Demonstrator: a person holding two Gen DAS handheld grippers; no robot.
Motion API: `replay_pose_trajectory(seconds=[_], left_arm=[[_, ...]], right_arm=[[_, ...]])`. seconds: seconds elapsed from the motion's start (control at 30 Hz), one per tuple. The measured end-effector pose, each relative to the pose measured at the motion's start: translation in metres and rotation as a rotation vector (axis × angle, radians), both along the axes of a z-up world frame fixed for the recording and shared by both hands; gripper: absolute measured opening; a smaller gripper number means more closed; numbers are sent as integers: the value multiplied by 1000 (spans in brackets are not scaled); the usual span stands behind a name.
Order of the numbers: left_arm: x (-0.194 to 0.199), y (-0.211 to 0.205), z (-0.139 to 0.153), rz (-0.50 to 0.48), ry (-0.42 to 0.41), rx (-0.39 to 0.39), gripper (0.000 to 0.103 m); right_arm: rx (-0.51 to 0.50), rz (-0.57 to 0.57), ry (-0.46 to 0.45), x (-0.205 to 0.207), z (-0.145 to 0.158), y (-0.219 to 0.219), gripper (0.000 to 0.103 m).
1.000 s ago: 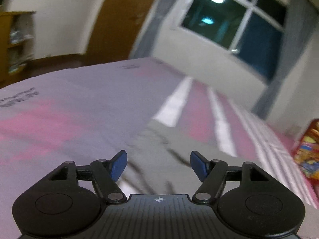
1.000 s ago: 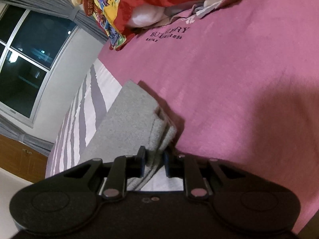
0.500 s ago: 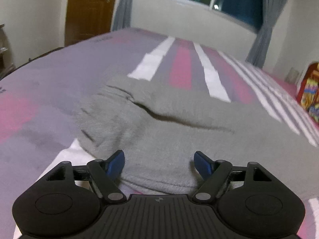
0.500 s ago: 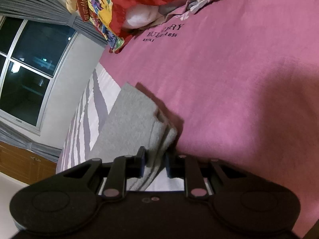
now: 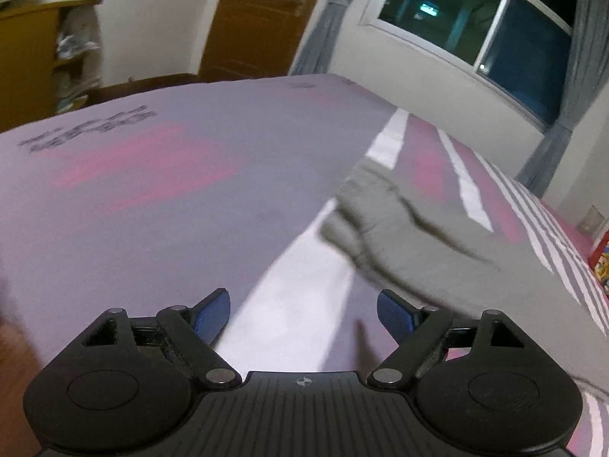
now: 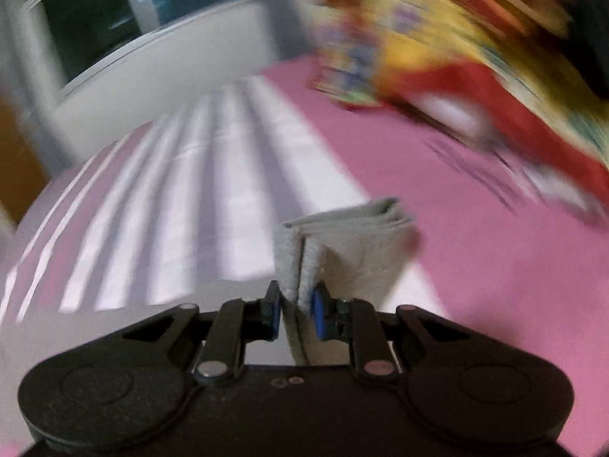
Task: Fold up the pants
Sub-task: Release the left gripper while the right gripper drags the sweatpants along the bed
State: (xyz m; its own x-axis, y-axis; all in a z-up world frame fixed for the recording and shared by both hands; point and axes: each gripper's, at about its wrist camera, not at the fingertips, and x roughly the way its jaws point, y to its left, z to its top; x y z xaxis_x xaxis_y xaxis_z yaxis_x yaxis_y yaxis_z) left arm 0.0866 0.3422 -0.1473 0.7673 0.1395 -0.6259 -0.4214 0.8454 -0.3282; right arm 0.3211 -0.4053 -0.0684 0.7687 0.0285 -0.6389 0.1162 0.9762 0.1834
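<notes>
**A:** Bedroom at night, dark window [image 5: 495,34] at the back, bed [image 5: 152,198] with a pink, grey and white striped cover. Where are the pants?

**B:** Grey pants [image 5: 437,251] lie on the right of the bed. Right gripper [image 6: 297,310] has one folded end [image 6: 342,243] clamped tight between its blue pads, lifted off the cover.

**A:** And the left one?

**B:** Left gripper [image 5: 303,314] has just been opening; jaws wide, nothing between them, just left of the pants' near edge. Right view's pretty blurry.
</notes>
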Motion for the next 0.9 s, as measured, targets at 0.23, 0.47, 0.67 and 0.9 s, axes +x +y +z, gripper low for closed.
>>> replay_pose_trajectory(seconds=[0.23, 0.47, 0.67, 0.9], left_arm=[[-27, 21, -7, 35, -5, -13, 84], [-57, 36, -14, 76, 10, -14, 84], [-79, 38, -33, 93, 44, -35, 84], [-72, 22, -32, 52, 40, -41, 84]], right_arm=[[-46, 407, -45, 27, 7, 175, 16], [-267, 802, -124, -21, -23, 283, 16], [-524, 980, -167, -57, -40, 308, 16], [-477, 1039, -63, -67, -48, 315, 31]])
